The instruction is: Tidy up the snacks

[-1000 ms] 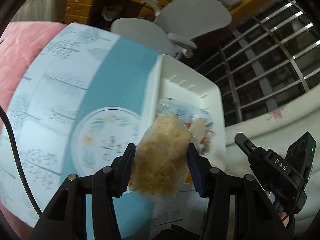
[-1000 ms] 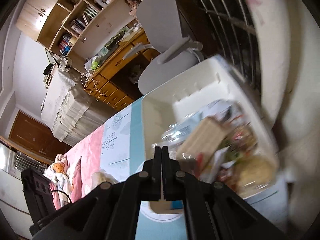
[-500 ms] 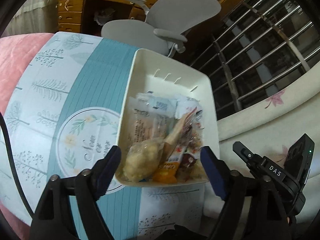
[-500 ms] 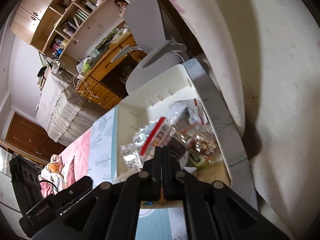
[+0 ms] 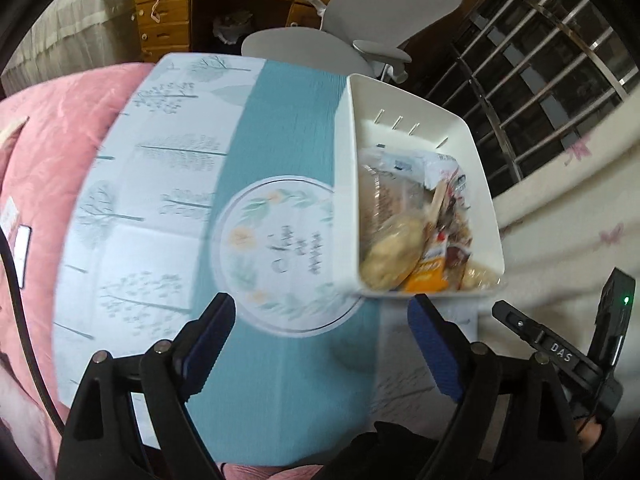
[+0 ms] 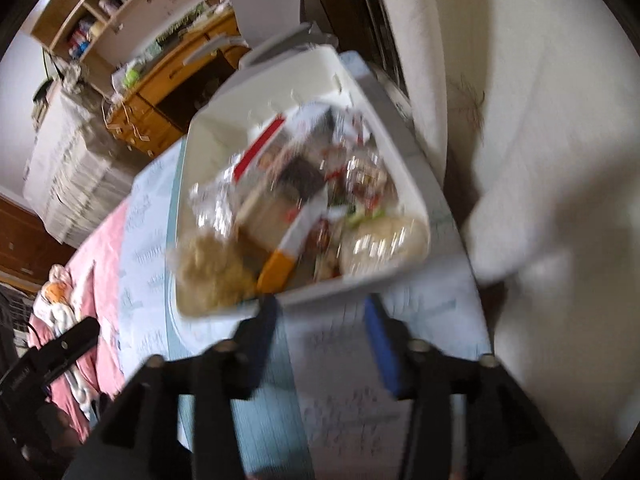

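Observation:
A white plastic bin (image 5: 347,184) (image 6: 368,284) stands on the blue patterned table mat, filled with several wrapped snacks. A clear bag of pale crumbly snack (image 5: 394,250) (image 6: 214,274) lies at the bin's near end beside an orange-tipped packet (image 5: 430,274) (image 6: 280,264). My left gripper (image 5: 322,312) hangs over the mat's round flower print, left of the bin, its jaws opening with nothing between them. My right gripper (image 6: 320,308) hovers at the bin's near rim, its jaws opening and empty.
A grey office chair (image 5: 360,28) and a wooden desk (image 5: 224,12) stand beyond the table. A pink quilt (image 5: 48,152) lies to the left. A barred window (image 5: 540,80) and a pale curtain (image 6: 540,160) are on the right.
The left gripper opened and dropped the crumbly snack bag into the bin, then drew back to the left. The right gripper, shut before, has opened and come down toward the bin's near rim.

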Demonstrator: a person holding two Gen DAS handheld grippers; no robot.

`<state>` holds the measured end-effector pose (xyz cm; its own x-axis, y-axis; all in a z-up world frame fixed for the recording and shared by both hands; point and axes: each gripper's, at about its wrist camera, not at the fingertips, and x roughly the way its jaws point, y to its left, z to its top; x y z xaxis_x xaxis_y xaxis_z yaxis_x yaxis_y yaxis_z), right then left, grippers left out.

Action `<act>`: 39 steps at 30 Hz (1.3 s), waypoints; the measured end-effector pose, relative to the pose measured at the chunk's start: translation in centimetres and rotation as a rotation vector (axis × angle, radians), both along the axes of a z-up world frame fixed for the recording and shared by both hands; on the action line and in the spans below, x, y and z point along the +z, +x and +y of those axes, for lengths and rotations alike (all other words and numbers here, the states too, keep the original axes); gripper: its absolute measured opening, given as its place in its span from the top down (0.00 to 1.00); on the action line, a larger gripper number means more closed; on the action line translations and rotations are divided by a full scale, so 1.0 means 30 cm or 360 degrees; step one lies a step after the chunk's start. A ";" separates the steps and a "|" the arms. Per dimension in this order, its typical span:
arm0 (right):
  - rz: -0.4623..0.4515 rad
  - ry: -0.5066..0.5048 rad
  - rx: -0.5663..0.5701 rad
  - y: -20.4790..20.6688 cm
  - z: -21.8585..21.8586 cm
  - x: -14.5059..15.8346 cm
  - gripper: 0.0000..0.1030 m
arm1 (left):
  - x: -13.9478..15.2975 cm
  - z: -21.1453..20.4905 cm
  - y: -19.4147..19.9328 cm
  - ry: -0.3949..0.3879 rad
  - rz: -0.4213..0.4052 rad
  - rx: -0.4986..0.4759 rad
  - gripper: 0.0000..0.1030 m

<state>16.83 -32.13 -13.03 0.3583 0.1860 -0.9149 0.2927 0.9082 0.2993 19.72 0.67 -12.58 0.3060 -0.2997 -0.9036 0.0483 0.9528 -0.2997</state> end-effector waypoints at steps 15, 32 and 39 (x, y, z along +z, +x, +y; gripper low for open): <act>-0.0118 -0.0157 0.0352 -0.287 0.415 0.312 0.10 | 0.276 0.148 -0.256 0.0090 -0.0158 -0.0215 0.12; -0.0306 -0.0310 0.0274 -0.405 0.416 0.484 0.00 | 0.362 0.082 -0.365 0.0315 -0.0335 -0.0073 0.01; -0.0269 -0.0291 0.0229 -0.414 0.400 0.448 0.00 | 0.356 0.094 -0.389 0.0378 -0.0348 -0.0019 0.01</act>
